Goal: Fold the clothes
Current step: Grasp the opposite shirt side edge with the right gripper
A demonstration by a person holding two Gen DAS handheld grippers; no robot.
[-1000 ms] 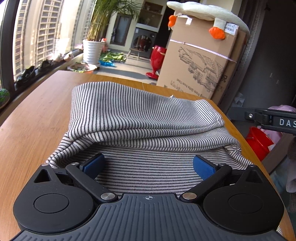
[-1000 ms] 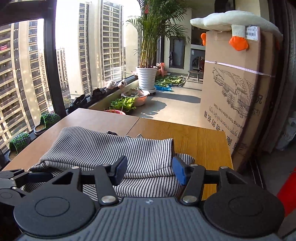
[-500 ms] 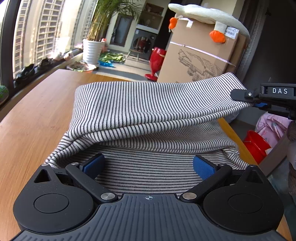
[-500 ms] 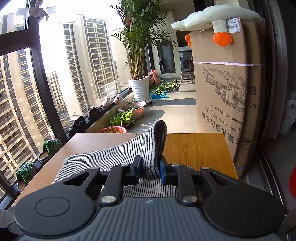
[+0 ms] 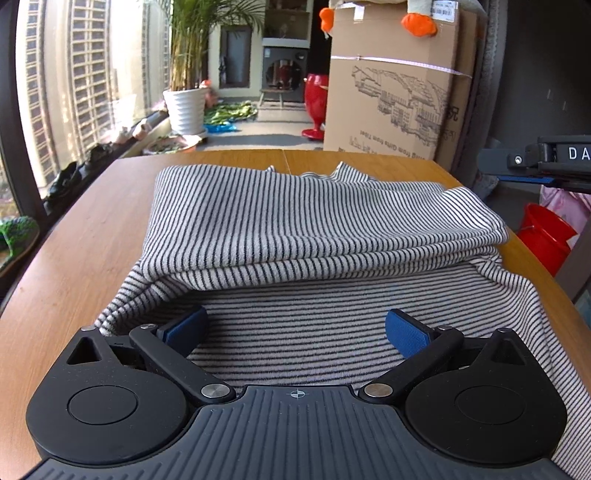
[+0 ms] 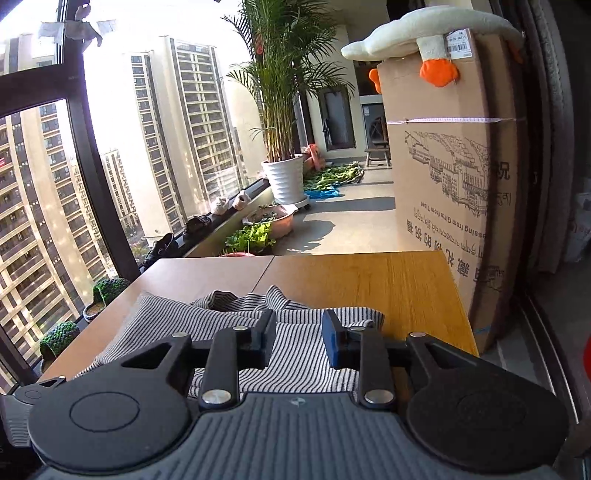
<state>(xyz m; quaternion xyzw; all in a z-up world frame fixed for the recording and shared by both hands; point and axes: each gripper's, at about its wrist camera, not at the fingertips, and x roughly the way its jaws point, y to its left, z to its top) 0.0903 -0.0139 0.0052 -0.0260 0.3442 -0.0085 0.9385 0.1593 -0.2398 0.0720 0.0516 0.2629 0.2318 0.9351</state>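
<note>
Folding stands midway: black-and-white striped knit garment [image 5: 314, 229] lies doubled on the wooden tabletop [image 5: 85, 236], left tongs [image 5: 295, 328] wide open, right tongs [image 6: 297, 341] opening empty, so smoothing or another fold likely follows.

Black-and-white striped garment [image 5: 314, 221], brown wooden table [image 5: 85, 236], blue-padded black left claw [image 5: 295, 326]

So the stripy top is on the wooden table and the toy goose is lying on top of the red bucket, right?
Not quite. The toy goose lies on top of the big cardboard box, not the red bucket, which stands on the floor beside the table. The right wrist view shows the goose best. The stripy top really is on the wooden table.
</note>
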